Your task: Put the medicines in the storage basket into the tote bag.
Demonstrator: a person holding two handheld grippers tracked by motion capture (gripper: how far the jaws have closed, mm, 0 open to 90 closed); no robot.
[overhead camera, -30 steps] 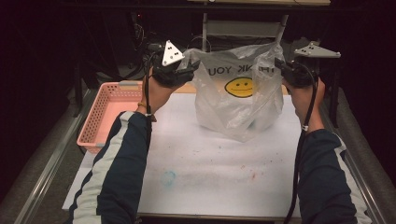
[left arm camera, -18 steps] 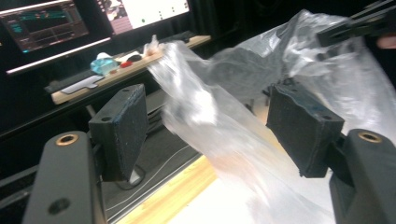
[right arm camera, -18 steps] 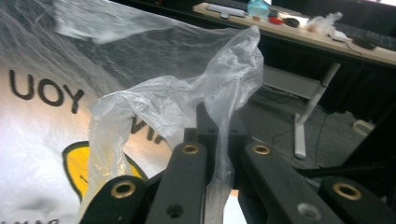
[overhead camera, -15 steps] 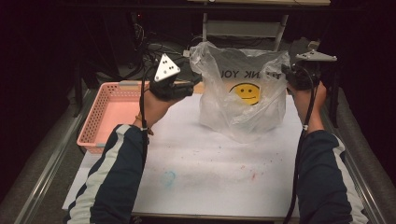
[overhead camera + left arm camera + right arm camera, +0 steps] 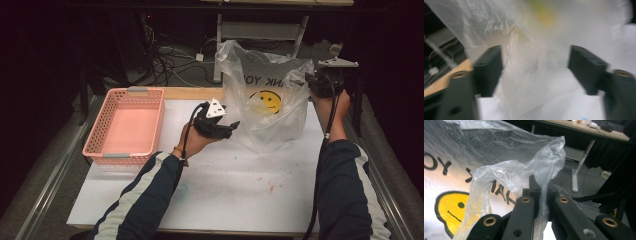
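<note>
Your right tongs (image 5: 541,202) are clamped on a bunched handle of the clear plastic bag (image 5: 265,107), holding that side up at the far right of the white counter (image 5: 225,190). The bag, printed with a yellow smiley face (image 5: 269,100), stands with its bottom resting on the counter. Your left tongs (image 5: 535,62) stand spread, having just been closing, with the bag's thin film between the jaws but not pinched. A pink basket (image 5: 127,125) sits at the counter's left side.

Bag print: the plastic bag (image 5: 265,107) bore black lettering, mirrored, readable in part as "YOU".
Bag sign: a yellow smiley face (image 5: 269,101).
</note>
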